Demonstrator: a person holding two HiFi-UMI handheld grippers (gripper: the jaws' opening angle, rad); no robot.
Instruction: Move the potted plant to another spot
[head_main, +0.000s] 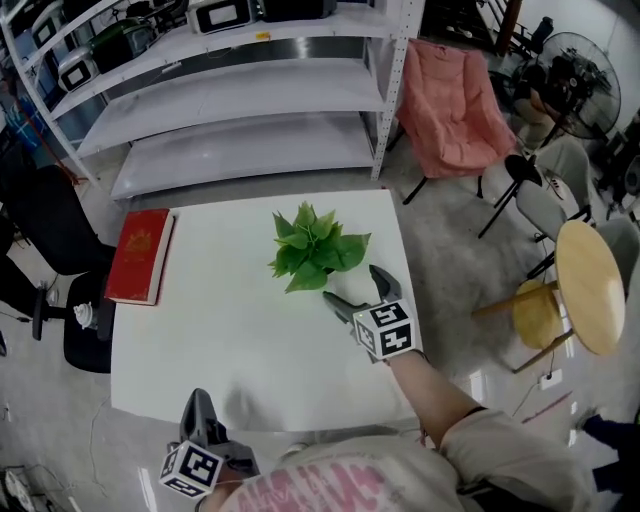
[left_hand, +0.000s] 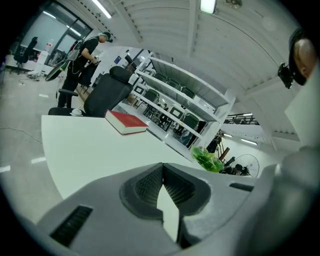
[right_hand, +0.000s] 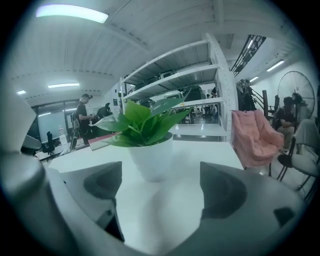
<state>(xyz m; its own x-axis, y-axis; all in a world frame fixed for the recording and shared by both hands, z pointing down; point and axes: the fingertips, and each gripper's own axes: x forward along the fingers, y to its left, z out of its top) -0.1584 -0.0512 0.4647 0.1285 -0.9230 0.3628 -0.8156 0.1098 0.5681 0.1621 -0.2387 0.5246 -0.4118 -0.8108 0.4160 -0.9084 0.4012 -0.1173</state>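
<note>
Approach stage, grasp not yet made. The right tongs (right_hand: 160, 192) are spread wide and hold nothing. The potted plant (right_hand: 147, 142) stands just ahead of the gap, centred between the jaws but apart from both.

The left tongs (left_hand: 162, 187) are pressed together on nothing, low at the near edge of the surface (head_main: 240, 340), well apart from the plant.

Judgement on the step: push the right tongs straight forward and level until the pot (right_hand: 151, 162) sits between the pads. Take it under the rim and below the foliage, so no leaf is pinched. The pot narrows toward its base, so a low grip may slip. Close gently, then lift straight up before carrying.

Plant: upright, with broad, pointed, bright green leaves (head_main: 312, 248) spilling over a plain, smooth white pot. It stands toward the far right of the surface, well clear of the red book (head_main: 140, 255) at the left edge.
</note>
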